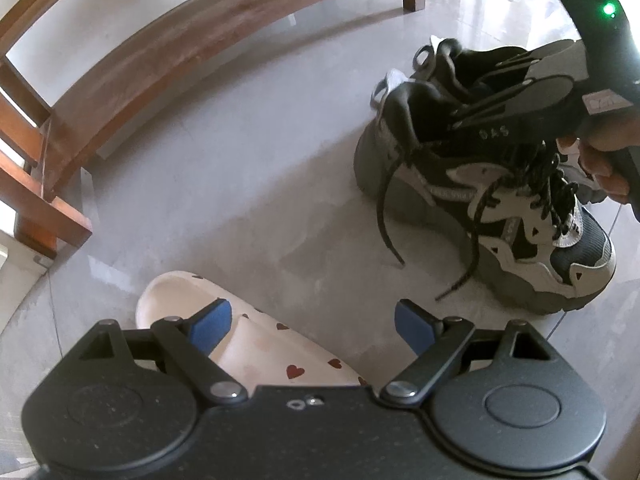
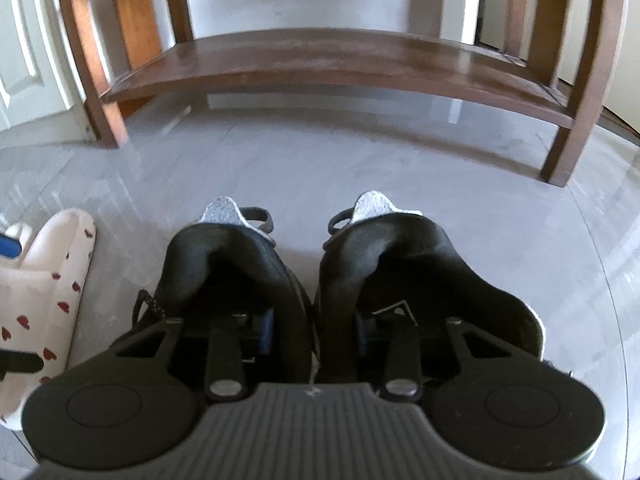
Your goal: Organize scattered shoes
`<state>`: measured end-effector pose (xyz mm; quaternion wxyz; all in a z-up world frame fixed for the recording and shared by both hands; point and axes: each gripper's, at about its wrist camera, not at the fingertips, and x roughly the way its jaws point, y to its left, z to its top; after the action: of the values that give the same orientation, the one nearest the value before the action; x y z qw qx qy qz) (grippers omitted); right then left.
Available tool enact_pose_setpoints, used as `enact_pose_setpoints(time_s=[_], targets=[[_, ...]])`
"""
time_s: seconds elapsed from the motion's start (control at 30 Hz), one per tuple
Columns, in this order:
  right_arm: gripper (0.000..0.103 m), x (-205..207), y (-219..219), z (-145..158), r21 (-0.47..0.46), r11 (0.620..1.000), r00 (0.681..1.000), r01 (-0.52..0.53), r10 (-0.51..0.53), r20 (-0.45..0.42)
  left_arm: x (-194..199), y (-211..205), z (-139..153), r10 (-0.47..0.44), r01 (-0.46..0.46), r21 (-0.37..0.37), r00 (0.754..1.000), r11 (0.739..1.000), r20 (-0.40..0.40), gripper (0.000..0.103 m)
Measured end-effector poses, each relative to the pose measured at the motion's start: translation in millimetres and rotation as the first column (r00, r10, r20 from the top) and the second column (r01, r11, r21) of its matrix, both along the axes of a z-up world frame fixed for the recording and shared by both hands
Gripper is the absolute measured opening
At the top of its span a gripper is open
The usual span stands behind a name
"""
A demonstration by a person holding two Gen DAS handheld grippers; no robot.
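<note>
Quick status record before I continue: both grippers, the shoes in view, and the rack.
left gripper: open, above the white slipper, not gripping it
right gripper: one finger inside each sneaker, pinching the two inner collars together
sneakers: pair side by side, heels toward the rack
white slipper: on the floor, left of the sneakers, heart print
shoe rack: wooden, bottom shelf bare where visible

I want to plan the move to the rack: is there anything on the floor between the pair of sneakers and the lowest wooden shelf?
Nothing visible. In the right wrist view the floor is bare between the sneakers and the lowest shelf. The white slipper lies off to the left, outside that path.
</note>
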<state>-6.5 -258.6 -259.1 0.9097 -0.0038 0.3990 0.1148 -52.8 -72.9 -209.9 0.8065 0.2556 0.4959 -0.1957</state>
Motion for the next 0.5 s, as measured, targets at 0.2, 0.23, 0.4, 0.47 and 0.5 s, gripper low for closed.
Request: enact_pose_setpoints(time_s=[0.2,0.23,0.4,0.47,0.5], targets=[[0.039,-8.1,-4.2,3.3,0.016,0.999,0.998,0.045,-0.046,0.037,-1.3,0.1,4.4,-0.005,0.006,-0.013,1.000,1.000,0.012,0.089],[0.039,-10.6,-4.2,4.2,0.018,0.999,0.997,0.051,-0.052,0.048,-1.2,1.3,3.9,-0.002,0.002,-0.011,1.000,1.000,0.011,0.089],[0.038,-23.4,-3.9,8.3,0.029,0.996,0.991,0.081,-0.083,0.103,-1.5,3.9,0.7,0.006,-0.006,-0.010,1.000,1.000,-0.004,0.089],[0.038,-33.2,-5.7,10.2,0.043,0.994,0.983,0.100,-0.105,0.148,-2.4,4.5,-1.6,-0.001,0.001,0.001,1.000,1.000,-0.006,0.089],[0.038,-37.9,-6.5,11.3,0.048,0.993,0.979,0.108,-0.115,0.169,-2.7,5.1,-2.5,-0.003,0.003,0.003,1.000,1.000,-0.011,0.089]])
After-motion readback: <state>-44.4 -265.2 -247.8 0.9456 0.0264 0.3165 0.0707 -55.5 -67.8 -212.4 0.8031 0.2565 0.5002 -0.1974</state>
